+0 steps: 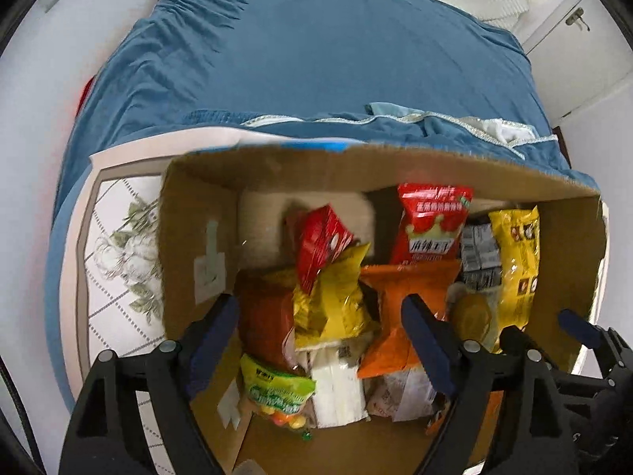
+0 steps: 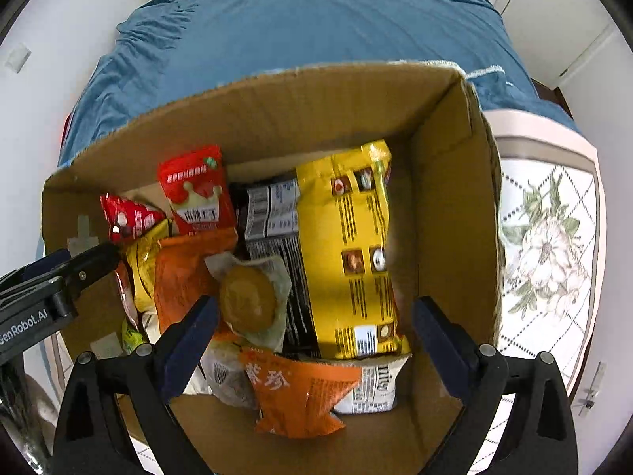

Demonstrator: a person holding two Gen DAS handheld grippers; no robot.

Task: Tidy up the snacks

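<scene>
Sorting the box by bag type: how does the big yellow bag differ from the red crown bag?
The yellow bag is much larger than the red bag. The yellow bag lies sloped toward the right wall, its printed back up; the red bag stands upright at the far wall, its front showing. Both sit inside the cardboard box.

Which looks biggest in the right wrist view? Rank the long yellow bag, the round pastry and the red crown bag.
1. Long yellow bag, clearly largest.
2. Red crown bag.
3. Round pastry.
The last two look close; the pastry lies nearer the camera and the orange bag covers the crown bag's bottom, so their order is unsure.
</scene>
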